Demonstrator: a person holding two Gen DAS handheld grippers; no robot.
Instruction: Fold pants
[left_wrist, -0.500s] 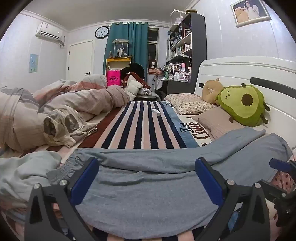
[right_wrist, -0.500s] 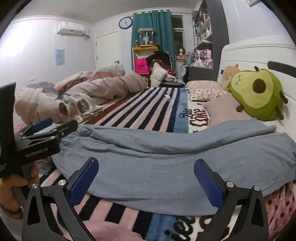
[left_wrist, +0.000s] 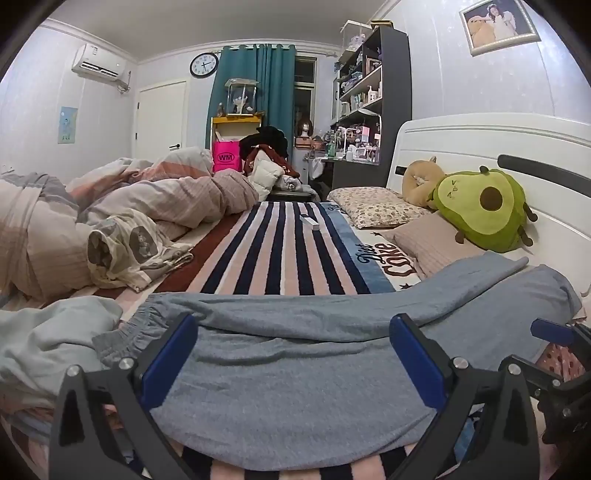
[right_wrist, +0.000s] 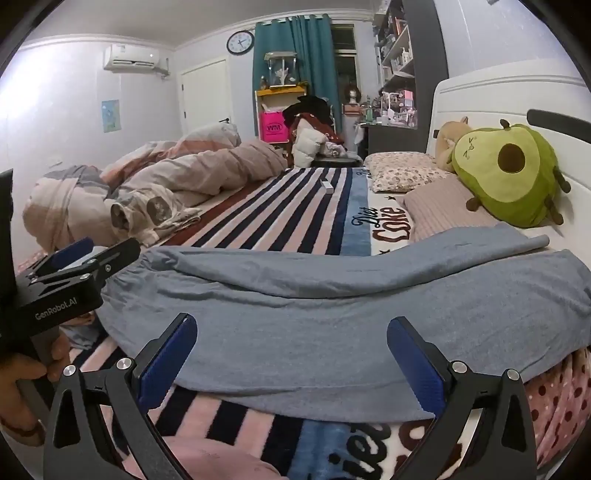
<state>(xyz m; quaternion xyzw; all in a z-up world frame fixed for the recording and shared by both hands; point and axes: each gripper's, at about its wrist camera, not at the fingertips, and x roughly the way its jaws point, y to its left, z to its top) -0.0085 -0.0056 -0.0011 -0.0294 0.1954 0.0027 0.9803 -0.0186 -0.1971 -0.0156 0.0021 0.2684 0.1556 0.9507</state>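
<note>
Grey-blue pants (left_wrist: 303, 373) lie spread across the striped blanket (left_wrist: 280, 251) on the bed, waistband at the left, legs toward the headboard at the right; they also show in the right wrist view (right_wrist: 332, 317). My left gripper (left_wrist: 293, 365) is open, its jaws wide over the near edge of the pants by the waist. My right gripper (right_wrist: 291, 365) is open over the near edge of the pants further right. The left gripper also shows at the left of the right wrist view (right_wrist: 79, 258), and the right gripper's tip shows at the right of the left wrist view (left_wrist: 554, 332).
A bunched duvet (left_wrist: 129, 210) and other clothes (left_wrist: 44, 332) lie at the left. Pillows (left_wrist: 376, 206) and an avocado plush (left_wrist: 484, 203) lie against the white headboard (left_wrist: 480, 136). A small white box (left_wrist: 308, 221) sits on the blanket.
</note>
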